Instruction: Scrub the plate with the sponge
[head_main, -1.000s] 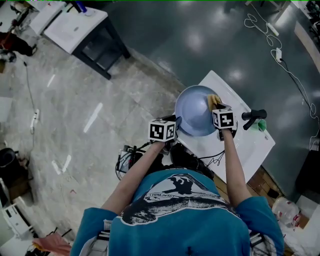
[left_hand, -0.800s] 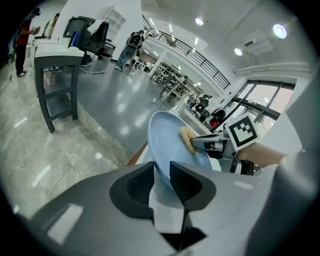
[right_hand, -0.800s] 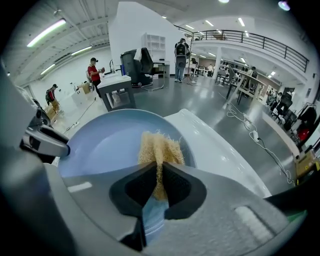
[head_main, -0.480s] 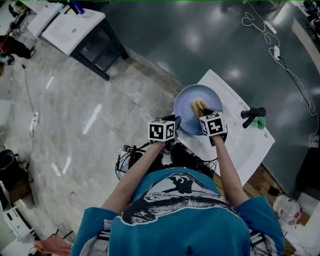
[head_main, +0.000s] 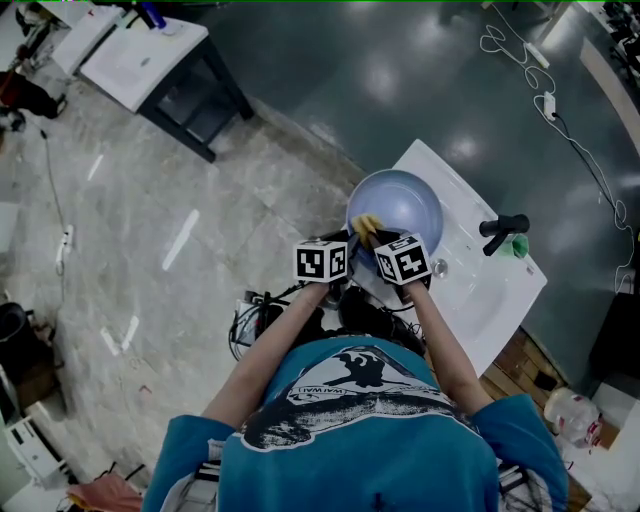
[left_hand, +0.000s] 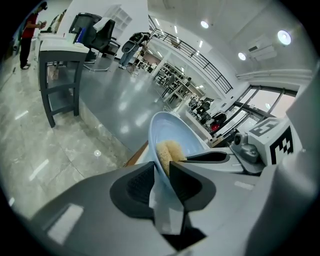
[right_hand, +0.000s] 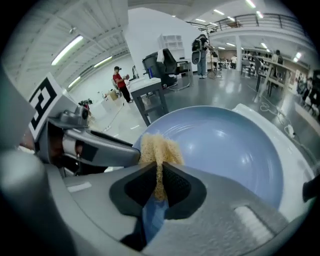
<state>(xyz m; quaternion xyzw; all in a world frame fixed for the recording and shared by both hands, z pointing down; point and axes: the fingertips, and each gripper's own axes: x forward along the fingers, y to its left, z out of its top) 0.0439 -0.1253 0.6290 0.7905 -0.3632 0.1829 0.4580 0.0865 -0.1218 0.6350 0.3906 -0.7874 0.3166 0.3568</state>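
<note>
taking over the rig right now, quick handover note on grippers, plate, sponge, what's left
Left gripper: shut on the rim of the plate, holding it tilted over the white counter.
Right gripper: shut on the sponge, pressed against the plate's inner face near the left gripper.
Done: both gripped, sponge on plate; how much is scrubbed cannot be told.
Left: scrub across the plate's face.

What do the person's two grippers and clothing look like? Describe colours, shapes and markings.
Both the left gripper and right gripper have grey moulded bodies with dark ribbed pads. Each carries a white cube printed with black square markers. The person wears a teal short-sleeved T-shirt.
</note>
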